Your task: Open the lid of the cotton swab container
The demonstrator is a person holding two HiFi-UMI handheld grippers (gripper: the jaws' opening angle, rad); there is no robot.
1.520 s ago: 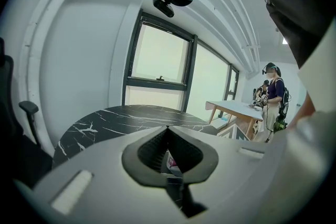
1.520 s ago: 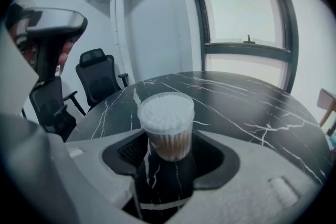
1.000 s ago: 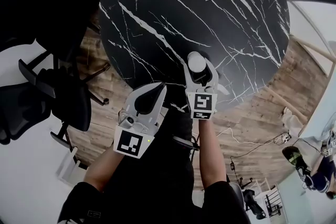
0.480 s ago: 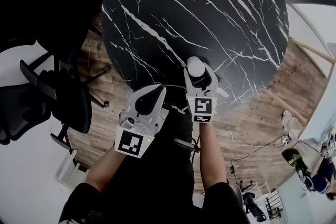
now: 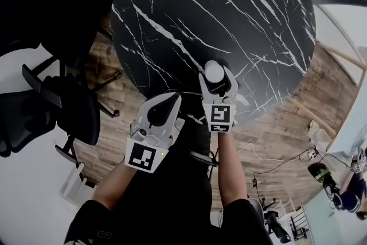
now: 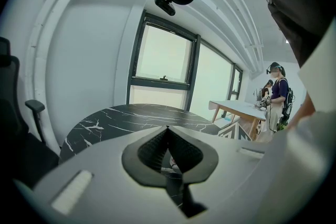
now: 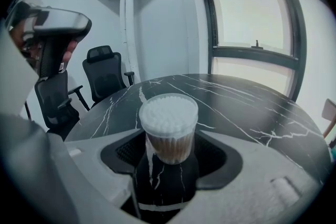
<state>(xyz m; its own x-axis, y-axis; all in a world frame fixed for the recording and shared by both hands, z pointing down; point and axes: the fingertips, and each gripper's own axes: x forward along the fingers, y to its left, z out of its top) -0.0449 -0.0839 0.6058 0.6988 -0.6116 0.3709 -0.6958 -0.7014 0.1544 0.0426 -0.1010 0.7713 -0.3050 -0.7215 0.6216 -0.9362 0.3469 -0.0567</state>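
One marble table fills head view. Left gripper at 7 o'clock off its rim, jaws closed, empty. Right gripper jaws opening around swab container, upright near table's 6 o'clock edge. Only right gripper view shows packed swabs.

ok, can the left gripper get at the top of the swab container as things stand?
Probably yes. The swab container stands between the right gripper's opening jaws, with nothing over its top. The left gripper is close beside it, but shut, so it must open first.
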